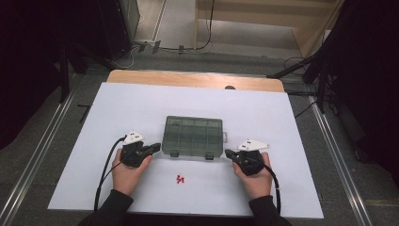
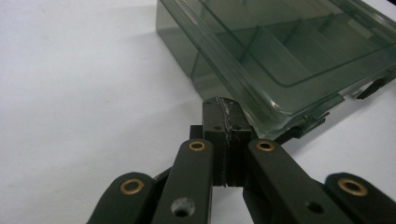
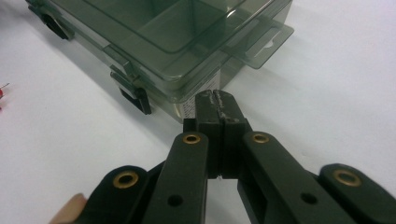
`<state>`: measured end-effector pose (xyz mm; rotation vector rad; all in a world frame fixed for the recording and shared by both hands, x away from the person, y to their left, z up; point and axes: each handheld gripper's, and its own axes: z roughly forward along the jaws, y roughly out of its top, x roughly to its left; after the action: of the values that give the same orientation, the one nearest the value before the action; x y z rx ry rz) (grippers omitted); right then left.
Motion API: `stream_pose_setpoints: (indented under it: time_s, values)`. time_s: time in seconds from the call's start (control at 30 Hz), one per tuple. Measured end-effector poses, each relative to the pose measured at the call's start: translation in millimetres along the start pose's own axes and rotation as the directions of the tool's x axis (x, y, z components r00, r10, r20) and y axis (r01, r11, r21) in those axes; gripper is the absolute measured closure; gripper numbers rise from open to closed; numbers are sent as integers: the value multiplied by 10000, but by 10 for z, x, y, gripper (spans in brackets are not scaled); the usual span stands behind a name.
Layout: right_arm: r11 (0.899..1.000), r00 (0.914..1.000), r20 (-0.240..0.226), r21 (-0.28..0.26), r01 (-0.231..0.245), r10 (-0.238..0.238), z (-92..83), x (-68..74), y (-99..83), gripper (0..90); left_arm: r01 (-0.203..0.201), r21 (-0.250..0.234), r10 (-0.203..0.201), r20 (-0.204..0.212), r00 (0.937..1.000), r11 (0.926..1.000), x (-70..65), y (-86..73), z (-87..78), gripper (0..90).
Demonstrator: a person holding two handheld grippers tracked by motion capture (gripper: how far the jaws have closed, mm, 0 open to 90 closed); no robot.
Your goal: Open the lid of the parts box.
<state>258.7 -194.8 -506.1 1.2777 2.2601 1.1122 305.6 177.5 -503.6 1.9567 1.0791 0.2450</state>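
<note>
A dark translucent compartment box (image 1: 193,137) lies closed on the white sheet (image 1: 141,103), its two latches facing the person. My left gripper (image 1: 157,147) rests on the sheet at the box's near left corner, jaws shut with nothing between them. Seen from the left gripper view, the left gripper (image 2: 222,109) has its tips close to the box (image 2: 275,51) corner. My right gripper (image 1: 228,153) lies at the box's near right corner, also shut and empty. In the right gripper view the right gripper (image 3: 215,100) points at the box (image 3: 177,42) corner beside a black latch (image 3: 137,99).
A few small red pieces (image 1: 180,179) lie on the sheet near the person, between the two hands. The box's hang tab (image 3: 261,44) juts from its right side. A wooden table edge (image 1: 197,79) shows beyond the sheet. Dark stands and cables flank the table.
</note>
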Motion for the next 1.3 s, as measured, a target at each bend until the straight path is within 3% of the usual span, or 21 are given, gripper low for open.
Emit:
stream_pose_setpoints:
  time_s: [0.37, 0.8, 0.97, 1.3]
  values:
    - [9995, 9995, -182, 215, 250, -246, 29, 37, 4, 900, -22, 77, 22, 115, 9999, 10000, -14, -5, 14, 896]
    - [9996, 9994, -225, 59, 258, -257, 3, 39, 16, 900, -85, 205, 80, 233, 9997, 9998, -15, -10, 12, 896]
    - [9995, 9993, -240, -126, 281, -284, -23, 37, 29, 900, -121, 166, 117, 237, 9996, 9998, -13, -9, 10, 896]
    - [9974, 9991, -414, -726, 29, -59, -106, 21, 102, 900, 208, -318, -197, 331, 9993, 9993, -3, 33, -77, 895]
